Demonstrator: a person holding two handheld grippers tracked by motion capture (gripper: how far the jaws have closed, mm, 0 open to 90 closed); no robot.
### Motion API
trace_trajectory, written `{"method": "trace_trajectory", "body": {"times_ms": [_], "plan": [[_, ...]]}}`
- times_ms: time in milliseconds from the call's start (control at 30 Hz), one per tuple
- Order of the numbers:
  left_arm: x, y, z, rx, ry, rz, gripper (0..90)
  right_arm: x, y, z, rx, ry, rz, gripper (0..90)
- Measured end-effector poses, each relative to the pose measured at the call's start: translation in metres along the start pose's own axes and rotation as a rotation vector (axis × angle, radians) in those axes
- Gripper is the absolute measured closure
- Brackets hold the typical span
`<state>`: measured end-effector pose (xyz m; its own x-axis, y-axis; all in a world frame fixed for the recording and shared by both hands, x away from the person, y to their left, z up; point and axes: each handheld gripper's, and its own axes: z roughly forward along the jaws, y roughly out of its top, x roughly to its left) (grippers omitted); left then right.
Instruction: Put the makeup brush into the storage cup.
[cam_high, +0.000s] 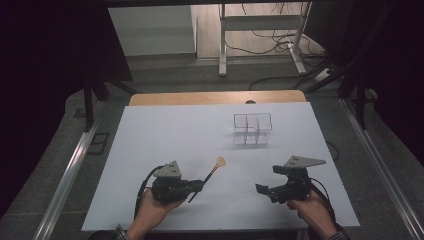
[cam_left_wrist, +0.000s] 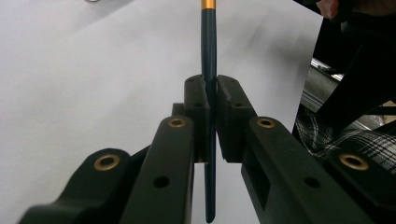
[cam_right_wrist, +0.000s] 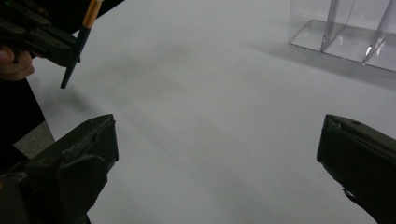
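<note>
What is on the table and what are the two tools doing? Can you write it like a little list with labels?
surface: white table
left tool: shut on the brush, gripping its dark handle
brush: dark handle, orange band, pale round head pointing away from the person
right tool: open, holding nothing
clear box: see-through, split into compartments, on the far right part of the table
hands: one behind each tool, at the near edge

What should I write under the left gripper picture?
Left gripper clamps a dark brush handle above the white table.
</note>
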<state>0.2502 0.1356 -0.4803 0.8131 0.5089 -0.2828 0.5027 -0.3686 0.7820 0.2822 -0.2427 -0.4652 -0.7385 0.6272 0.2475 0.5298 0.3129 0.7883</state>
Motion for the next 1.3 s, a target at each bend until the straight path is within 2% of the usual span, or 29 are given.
{"method": "trace_trajectory", "body": {"times_ms": [267,600,733,967,1300], "plan": [[-0.001,0.001,0.001,-0.01,-0.005,0.009,84.3,0.003,0.002,0.004,-0.002,0.02,0.008,0.0],[0.0,0.002,-0.001,-0.036,-0.013,-0.001,84.3,0.008,0.006,0.013,-0.029,0.05,0.017,0.0],[0.0,0.003,0.0,-0.038,-0.013,0.004,84.3,0.011,0.009,0.018,-0.04,0.09,0.032,0.0],[0.002,0.005,0.0,-0.046,-0.009,0.005,84.3,0.017,0.013,0.026,-0.045,0.119,0.039,0.0],[0.002,0.005,0.003,-0.064,-0.031,0.001,84.3,0.027,0.023,0.04,-0.035,0.163,0.038,0.0]]}}
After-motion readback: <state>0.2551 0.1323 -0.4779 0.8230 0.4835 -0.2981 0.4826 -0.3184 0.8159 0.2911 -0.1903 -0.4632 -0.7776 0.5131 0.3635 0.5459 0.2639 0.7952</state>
